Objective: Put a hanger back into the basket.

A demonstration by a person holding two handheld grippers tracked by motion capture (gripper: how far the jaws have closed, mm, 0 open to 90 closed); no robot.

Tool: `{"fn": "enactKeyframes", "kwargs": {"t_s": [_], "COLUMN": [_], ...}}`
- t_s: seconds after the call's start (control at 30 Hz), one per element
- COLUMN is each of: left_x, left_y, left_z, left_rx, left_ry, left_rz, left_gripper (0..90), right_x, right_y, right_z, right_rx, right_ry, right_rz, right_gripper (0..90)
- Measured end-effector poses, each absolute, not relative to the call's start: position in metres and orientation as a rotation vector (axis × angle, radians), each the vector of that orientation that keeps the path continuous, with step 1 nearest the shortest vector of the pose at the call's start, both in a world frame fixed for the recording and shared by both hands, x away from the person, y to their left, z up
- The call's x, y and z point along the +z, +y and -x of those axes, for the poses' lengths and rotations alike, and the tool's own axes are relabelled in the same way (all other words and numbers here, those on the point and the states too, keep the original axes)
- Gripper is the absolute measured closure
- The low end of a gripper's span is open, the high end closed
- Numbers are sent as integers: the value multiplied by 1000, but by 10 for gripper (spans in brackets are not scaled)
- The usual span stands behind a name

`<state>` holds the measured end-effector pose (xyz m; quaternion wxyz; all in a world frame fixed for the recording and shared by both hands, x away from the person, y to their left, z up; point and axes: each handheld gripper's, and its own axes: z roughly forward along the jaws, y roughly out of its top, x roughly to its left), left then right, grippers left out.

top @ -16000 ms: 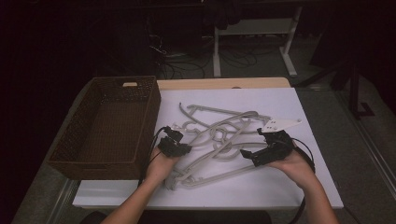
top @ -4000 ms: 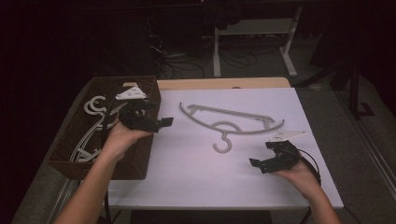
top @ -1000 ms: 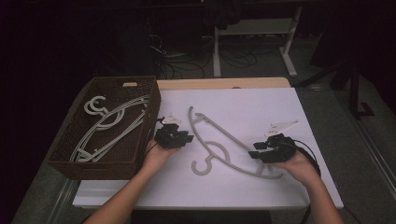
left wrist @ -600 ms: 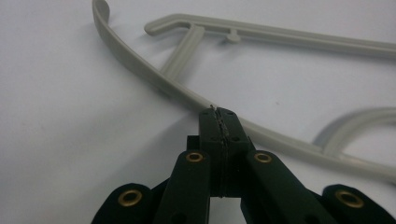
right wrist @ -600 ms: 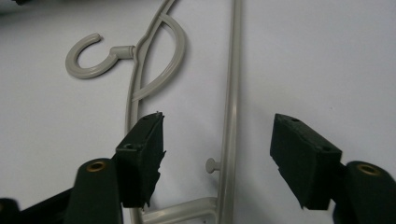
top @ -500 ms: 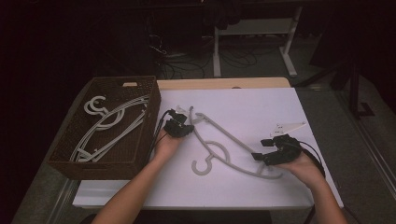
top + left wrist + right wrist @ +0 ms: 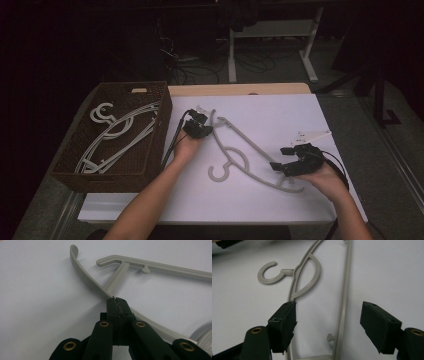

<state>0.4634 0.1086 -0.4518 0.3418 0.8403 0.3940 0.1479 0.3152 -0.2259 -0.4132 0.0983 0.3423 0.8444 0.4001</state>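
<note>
A grey plastic hanger [image 7: 235, 154] lies flat and slantwise on the white table [image 7: 280, 115], its hook [image 7: 268, 272] pointing toward the person. My left gripper [image 7: 202, 127] is at the hanger's far end. Its jaws [image 7: 117, 307] are shut, and the tip rests against the curved arm [image 7: 85, 277] without anything between the pads. My right gripper [image 7: 281, 159] hovers over the near end, open. In the right gripper view the gripper [image 7: 330, 325] has the straight bar [image 7: 343, 302] running up between its jaws.
A dark wicker basket [image 7: 161, 135] stands at the table's left edge with several grey hangers [image 7: 115, 130] inside. Both forearms come in from the bottom. A tan strip [image 7: 240, 89] borders the table's far side, with dark floor and cables beyond.
My left gripper has slid away from the person, up along the hanger's far end. The right gripper has stayed open over the near end, and the hanger has hardly shifted.
</note>
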Motion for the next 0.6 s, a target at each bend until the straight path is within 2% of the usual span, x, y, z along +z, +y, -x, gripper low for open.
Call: {"fn": "enactKeyframes", "kwargs": {"t_s": [0.5, 0.6], "left_x": [-453, -448], "left_y": [61, 67], "left_z": [-499, -496], "left_rx": [383, 376], "left_ry": [956, 963], "left_rz": [-2194, -2173], "left_gripper": [900, 830], "right_x": [-413, -413], "right_y": [-229, -231], "right_z": [-318, -318], "right_rx": [1180, 1176], "right_ry": [2491, 2484], "right_rz": [-1014, -1024], "right_gripper": [278, 279]}}
